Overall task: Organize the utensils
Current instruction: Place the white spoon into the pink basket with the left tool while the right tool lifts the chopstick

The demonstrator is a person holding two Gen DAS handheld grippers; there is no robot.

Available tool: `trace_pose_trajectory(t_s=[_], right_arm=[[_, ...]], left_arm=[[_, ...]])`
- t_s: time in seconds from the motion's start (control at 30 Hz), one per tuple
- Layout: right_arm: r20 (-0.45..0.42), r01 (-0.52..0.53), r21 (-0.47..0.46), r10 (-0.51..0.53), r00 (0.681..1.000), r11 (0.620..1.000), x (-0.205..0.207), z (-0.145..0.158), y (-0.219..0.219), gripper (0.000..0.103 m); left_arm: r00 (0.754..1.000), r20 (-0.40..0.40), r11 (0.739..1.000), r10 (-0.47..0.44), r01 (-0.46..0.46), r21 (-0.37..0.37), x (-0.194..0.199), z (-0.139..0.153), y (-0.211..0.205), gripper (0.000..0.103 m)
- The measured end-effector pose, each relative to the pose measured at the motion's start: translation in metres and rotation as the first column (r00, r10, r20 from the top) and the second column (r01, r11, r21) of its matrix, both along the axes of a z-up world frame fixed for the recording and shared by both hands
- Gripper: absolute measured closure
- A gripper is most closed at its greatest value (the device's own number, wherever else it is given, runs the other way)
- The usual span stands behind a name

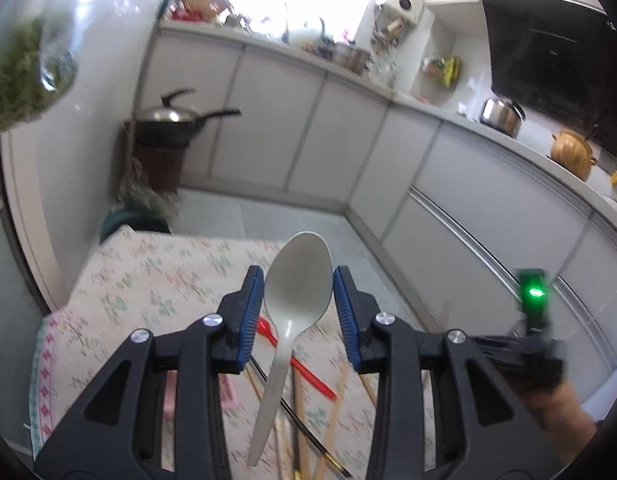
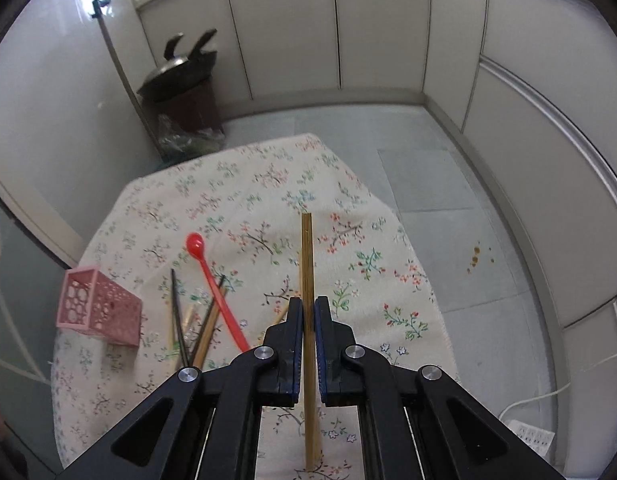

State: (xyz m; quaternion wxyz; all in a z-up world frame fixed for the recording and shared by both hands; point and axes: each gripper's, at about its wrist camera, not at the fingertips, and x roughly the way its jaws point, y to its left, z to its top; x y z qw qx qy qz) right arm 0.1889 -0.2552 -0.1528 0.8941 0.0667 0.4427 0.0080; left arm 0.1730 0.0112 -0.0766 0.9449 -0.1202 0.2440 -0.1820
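Kitchen cabinets curve round behind a small table under a flowered cloth (image 2: 268, 184), and I'm above it with both claws loaded. My right claw (image 2: 307, 320) is clamped tight on a bamboo chopstick (image 2: 307, 256), which runs straight out past the fingertips and back under the jaws, clear of the cloth. My left claw (image 1: 298, 300) grips a pale spoon (image 1: 298, 276) by the sides of its bowl, handle hanging down toward the cloth, blue pads (image 1: 253, 304) pressing on either side.

So I judge this as the carry: two utensils picked, neither yet put away. Next I'd say comes the pink basket (image 2: 98, 306), off to the left of my right claw. It lies tipped on its side, mouth toward me, so feeding a long stick in calls for a flat, careful angle, or righting it first.

Between me and it lies the leftover pile: a red spoon (image 2: 212, 280) across several chopsticks (image 2: 192, 320), dark and bamboo, just beside the basket. A low swing could scatter them. Beyond the table, a wok (image 2: 180, 72) sits on a stand, well apart.
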Motion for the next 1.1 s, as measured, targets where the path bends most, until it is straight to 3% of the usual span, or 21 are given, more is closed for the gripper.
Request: trace_pose_trajectory(t_s=[0.13, 0.33, 0.47, 0.73, 0.9, 1.1], right_arm=[[0.087, -0.028, -0.022, 0.029, 0.996, 0.999, -0.013, 0.025, 0.007, 0.097], [0.159, -0.044, 0.005, 0.043, 0.986, 0.999, -0.019, 0.048, 0.015, 0.097], [0.174, -0.059, 0.029, 0.053, 0.983, 0.998, -0.019, 0.054, 0.021, 0.097], [0.178, -0.086, 0.062, 0.074, 0.981, 0.994, -0.019, 0.056, 0.027, 0.097], [0.178, -0.104, 0.082, 0.088, 0.980, 0.991, -0.019, 0.059, 0.034, 0.097], [0.214, -0.147, 0.107, 0.121, 0.969, 0.983, -0.021, 0.075, 0.048, 0.097]], left_arm=[[0.990, 0.072, 0.993, 0.120, -0.121, 0.005, 0.016, -0.012, 0.012, 0.065], [0.975, 0.065, 0.977, 0.211, -0.208, -0.046, 0.038, -0.026, 0.021, 0.065], [0.965, 0.066, 0.967, 0.252, -0.250, -0.041, 0.045, -0.036, 0.019, 0.065], [0.969, 0.011, 0.969, 0.247, -0.247, 0.022, 0.050, -0.058, 0.013, 0.065], [0.978, -0.093, 0.981, 0.189, -0.183, 0.070, 0.054, -0.060, 0.008, 0.060], [0.968, -0.182, 0.980, 0.174, -0.152, 0.128, 0.043, -0.049, 0.014, 0.053]])
